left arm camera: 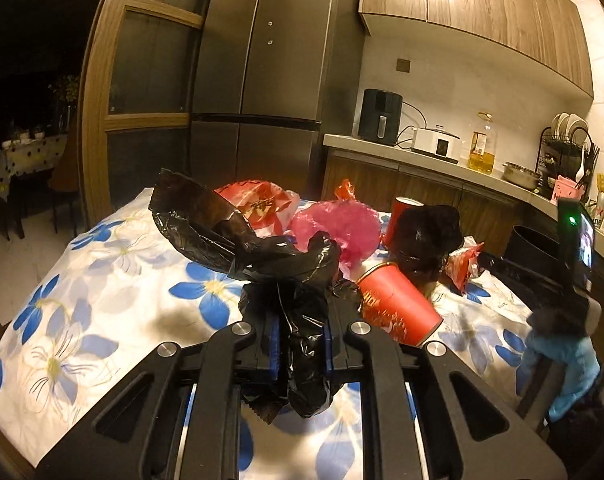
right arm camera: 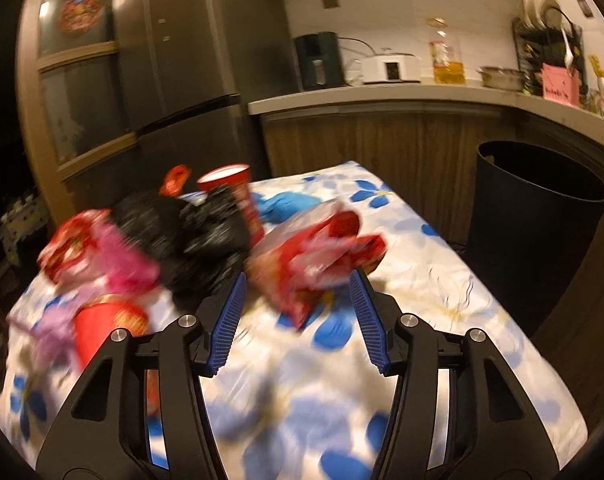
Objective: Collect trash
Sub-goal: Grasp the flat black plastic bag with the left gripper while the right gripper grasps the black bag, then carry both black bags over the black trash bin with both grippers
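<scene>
My left gripper [left arm camera: 301, 332] is shut on a crumpled black plastic bag [left arm camera: 229, 236] and holds it above the flowered tablecloth [left arm camera: 101, 280]. Behind it lie a red paper cup [left arm camera: 398, 308] on its side, a pink bag [left arm camera: 334, 228], a red-and-white bag [left arm camera: 257, 204], another black bag [left arm camera: 426, 236] and an upright red cup [left arm camera: 402, 212]. My right gripper [right arm camera: 297, 292] is open, its blue pads either side of a red snack wrapper [right arm camera: 318, 252] on the table. The right view is blurred. A black trash bin [right arm camera: 538, 216] stands right of the table.
A dark fridge [left arm camera: 261, 80] stands behind the table. A counter [left arm camera: 422, 156] at the right holds an air fryer, a cooker, an oil bottle and a dish rack. The other gripper and a blue-gloved hand [left arm camera: 562, 340] show at the right of the left wrist view.
</scene>
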Action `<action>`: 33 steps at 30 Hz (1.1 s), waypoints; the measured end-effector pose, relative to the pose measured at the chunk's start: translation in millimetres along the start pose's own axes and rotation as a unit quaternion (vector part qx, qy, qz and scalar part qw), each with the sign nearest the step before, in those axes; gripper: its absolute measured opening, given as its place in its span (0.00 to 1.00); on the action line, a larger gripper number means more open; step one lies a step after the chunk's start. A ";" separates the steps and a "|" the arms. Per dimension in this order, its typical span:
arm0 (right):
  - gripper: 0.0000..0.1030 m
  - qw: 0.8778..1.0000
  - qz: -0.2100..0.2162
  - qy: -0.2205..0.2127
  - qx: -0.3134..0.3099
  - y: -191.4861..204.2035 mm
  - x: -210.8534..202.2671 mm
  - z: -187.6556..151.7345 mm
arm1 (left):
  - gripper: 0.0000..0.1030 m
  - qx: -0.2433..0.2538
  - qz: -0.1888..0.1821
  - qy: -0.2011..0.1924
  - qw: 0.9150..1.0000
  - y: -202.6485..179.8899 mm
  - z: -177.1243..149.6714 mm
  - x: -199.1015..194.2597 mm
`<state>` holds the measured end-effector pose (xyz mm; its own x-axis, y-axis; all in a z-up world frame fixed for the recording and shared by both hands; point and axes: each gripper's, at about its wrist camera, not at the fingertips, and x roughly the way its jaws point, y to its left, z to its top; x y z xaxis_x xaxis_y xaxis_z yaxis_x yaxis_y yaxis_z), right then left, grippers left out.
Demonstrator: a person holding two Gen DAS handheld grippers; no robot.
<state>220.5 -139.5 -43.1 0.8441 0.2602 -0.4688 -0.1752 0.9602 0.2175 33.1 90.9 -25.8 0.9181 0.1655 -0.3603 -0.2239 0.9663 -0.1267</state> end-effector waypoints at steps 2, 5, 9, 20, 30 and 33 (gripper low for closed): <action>0.51 0.999 0.026 -0.004 0.018 -1.1 -0.1 10.0 | 0.15 0.001 -0.002 0.000 1.000 -1.2 3.3 2.9; 0.54 0.996 0.076 -0.035 0.016 8.2 -12.7 17.6 | 0.15 0.002 -0.003 -0.001 1.000 -1.9 6.8 5.9; 0.72 0.988 0.150 -0.026 -0.016 34.5 -7.9 19.8 | 0.15 -0.002 -0.002 0.001 1.000 -0.2 9.8 11.3; 0.37 0.990 0.083 0.065 -0.098 70.2 76.3 5.1 | 0.15 0.000 0.000 0.010 1.000 3.8 11.9 19.7; 0.02 0.987 0.128 0.004 -0.092 70.8 20.8 22.0 | 0.15 0.002 0.004 -0.003 1.000 -2.1 26.7 16.2; 0.02 0.987 0.138 -0.015 -0.080 63.1 -3.3 30.6 | 0.15 0.010 0.005 -0.012 1.000 -10.3 33.3 13.7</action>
<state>222.2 -82.9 -1.7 0.7676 0.5132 -0.3840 -0.4766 0.8576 0.1935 58.9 89.8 1.4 0.9234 0.1791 -0.3394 -0.2264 0.9684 -0.1051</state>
